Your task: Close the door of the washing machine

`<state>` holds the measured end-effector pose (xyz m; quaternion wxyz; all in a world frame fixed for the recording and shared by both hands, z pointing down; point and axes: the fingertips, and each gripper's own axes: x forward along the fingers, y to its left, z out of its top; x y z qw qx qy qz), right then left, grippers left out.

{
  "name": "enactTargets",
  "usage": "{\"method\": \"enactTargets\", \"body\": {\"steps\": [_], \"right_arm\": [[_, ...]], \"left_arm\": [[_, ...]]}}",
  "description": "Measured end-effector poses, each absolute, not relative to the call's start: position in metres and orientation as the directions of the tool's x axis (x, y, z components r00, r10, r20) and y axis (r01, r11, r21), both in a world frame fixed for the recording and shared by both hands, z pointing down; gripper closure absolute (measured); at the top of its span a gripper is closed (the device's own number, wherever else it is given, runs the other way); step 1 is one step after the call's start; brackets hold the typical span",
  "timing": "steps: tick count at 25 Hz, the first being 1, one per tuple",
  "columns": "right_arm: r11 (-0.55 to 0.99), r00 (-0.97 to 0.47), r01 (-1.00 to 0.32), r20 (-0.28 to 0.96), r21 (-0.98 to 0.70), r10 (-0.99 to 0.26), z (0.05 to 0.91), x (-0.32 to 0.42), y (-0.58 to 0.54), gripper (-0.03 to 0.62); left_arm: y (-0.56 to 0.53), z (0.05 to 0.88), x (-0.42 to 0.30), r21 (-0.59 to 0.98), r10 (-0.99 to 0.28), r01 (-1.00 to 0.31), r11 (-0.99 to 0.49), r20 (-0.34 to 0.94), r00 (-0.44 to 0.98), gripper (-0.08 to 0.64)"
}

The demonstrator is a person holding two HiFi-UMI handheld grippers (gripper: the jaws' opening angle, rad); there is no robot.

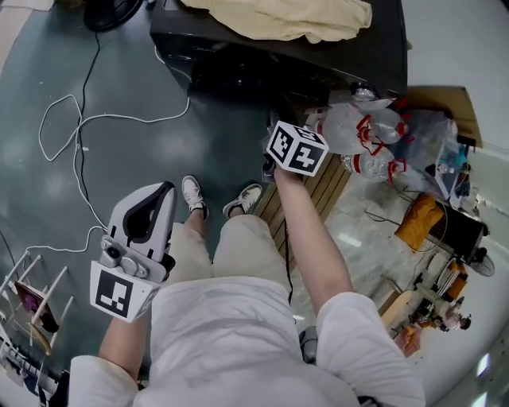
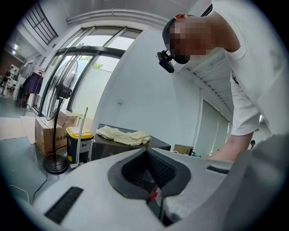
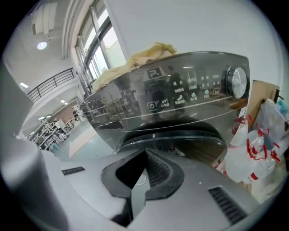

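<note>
Cream cloth (image 1: 294, 16) lies heaped on top of the dark washing machine (image 1: 238, 71). In the right gripper view its round door (image 3: 171, 135) sits under the glossy control panel (image 3: 180, 97) with its dial (image 3: 237, 81), straight ahead of the right claw (image 3: 145, 150). I cannot tell whether the door is latched. That claw is clenched on nothing. The left claw (image 2: 146, 150) is also clenched and empty, held off to the side and pointing at the machine's flank. Clear plastic bags of bottles (image 1: 374, 131) crowd the floor just beside the machine, next to wooden slats (image 1: 318, 191). A white cable (image 1: 79, 143) loops over the grey floor (image 1: 48, 63). A standing fan (image 2: 61, 131), a cardboard box (image 2: 43, 135) and a yellow-lidded bin (image 2: 77, 144) stand nearby.
</note>
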<state>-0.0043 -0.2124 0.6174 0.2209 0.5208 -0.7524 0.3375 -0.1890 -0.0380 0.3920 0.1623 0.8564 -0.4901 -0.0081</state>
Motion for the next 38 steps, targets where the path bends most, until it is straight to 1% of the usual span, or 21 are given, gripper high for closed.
{"method": "enactTargets", "body": {"steps": [4, 9, 15, 23, 32, 38], "right_arm": [[0.315, -0.402, -0.914, 0.666, -0.255, -0.629, 0.584, -0.002, -0.190, 0.594], [0.436, -0.445, -0.881, 0.631, -0.183, -0.636, 0.536, -0.012, -0.174, 0.595], [0.536, -0.515, -0.834, 0.530, -0.128, -0.674, 0.459, -0.013, -0.163, 0.595], [0.562, -0.535, -0.824, 0.412, -0.065, -0.737, 0.372, 0.026, -0.158, 0.595], [0.598, -0.575, -0.801, 0.311, -0.025, -0.757, 0.300, 0.069, -0.149, 0.595], [0.578, -0.563, -0.816, 0.233, -0.006, -0.793, 0.256, 0.105, -0.144, 0.595]], "left_arm": [[-0.041, 0.365, -0.178, 0.270, -0.843, -0.833, -0.483, 0.113, 0.526, 0.555], [-0.042, 0.329, -0.164, 0.226, -0.838, -0.826, -0.516, 0.068, 0.542, 0.555], [-0.040, 0.283, -0.143, 0.158, -0.825, -0.815, -0.557, 0.004, 0.565, 0.555], [-0.052, 0.229, -0.120, 0.058, -0.824, -0.823, -0.566, -0.067, 0.562, 0.555], [-0.060, 0.169, -0.110, -0.040, -0.841, -0.853, -0.521, -0.146, 0.521, 0.555], [-0.060, 0.143, -0.115, -0.079, -0.861, -0.880, -0.468, -0.185, 0.474, 0.555]]}}
